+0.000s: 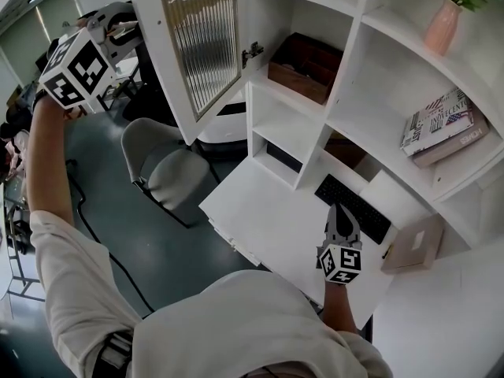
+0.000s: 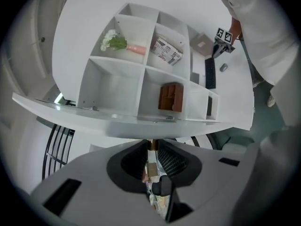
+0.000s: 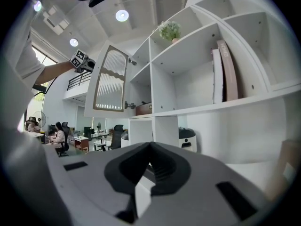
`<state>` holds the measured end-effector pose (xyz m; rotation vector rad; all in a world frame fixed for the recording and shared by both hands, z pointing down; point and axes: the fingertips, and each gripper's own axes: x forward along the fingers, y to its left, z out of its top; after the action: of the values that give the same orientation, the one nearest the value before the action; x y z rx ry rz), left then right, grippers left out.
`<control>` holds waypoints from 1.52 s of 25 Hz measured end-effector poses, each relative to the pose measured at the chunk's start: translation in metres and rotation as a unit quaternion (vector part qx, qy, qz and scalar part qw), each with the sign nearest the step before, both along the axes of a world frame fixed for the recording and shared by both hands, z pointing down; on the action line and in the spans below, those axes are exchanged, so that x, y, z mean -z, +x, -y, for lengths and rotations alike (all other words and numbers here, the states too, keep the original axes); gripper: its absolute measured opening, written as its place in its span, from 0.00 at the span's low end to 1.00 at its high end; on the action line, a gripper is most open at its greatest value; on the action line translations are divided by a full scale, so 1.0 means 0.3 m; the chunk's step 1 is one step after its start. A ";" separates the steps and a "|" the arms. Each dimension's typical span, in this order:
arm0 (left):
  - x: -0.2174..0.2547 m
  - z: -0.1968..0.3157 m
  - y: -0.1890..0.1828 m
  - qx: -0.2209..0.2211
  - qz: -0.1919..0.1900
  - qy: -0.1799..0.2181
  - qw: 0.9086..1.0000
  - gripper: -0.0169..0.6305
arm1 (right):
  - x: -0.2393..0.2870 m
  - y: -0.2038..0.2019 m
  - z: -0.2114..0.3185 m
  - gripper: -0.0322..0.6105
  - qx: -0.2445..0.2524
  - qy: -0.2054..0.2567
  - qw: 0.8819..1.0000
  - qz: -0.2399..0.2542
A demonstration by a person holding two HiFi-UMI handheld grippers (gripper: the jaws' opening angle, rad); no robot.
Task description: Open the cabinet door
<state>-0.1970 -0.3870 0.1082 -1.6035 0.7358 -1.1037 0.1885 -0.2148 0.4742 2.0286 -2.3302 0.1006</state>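
The white cabinet door (image 1: 197,46) with its ribbed glass pane stands swung wide from the shelf unit (image 1: 354,77). My left gripper (image 1: 132,31) is raised at the door's free edge. In the left gripper view the door's edge (image 2: 141,122) runs across just ahead, and a brass handle (image 2: 150,146) sits pinched between the nearly closed jaws of my left gripper (image 2: 151,150). My right gripper (image 1: 341,220) hovers low over the white desk (image 1: 260,211), jaws together and empty. From the right gripper view the open door (image 3: 110,81) shows at upper left.
A brown wooden box (image 1: 305,65) sits in the opened compartment. A black keyboard (image 1: 352,207) and a tan box (image 1: 413,242) lie on the desk. Books (image 1: 445,124) and a pink vase (image 1: 443,22) fill shelves to the right. A grey chair (image 1: 169,172) stands below the door.
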 end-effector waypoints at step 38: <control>0.002 0.079 -0.100 0.008 -0.048 0.149 0.988 0.14 | 0.009 0.008 -0.057 0.05 -0.002 0.001 1.000 -0.005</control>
<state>-0.2269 -0.4107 0.1076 -1.4027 0.9320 -0.8845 0.1909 -0.1976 0.4714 2.0307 -2.3208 0.0902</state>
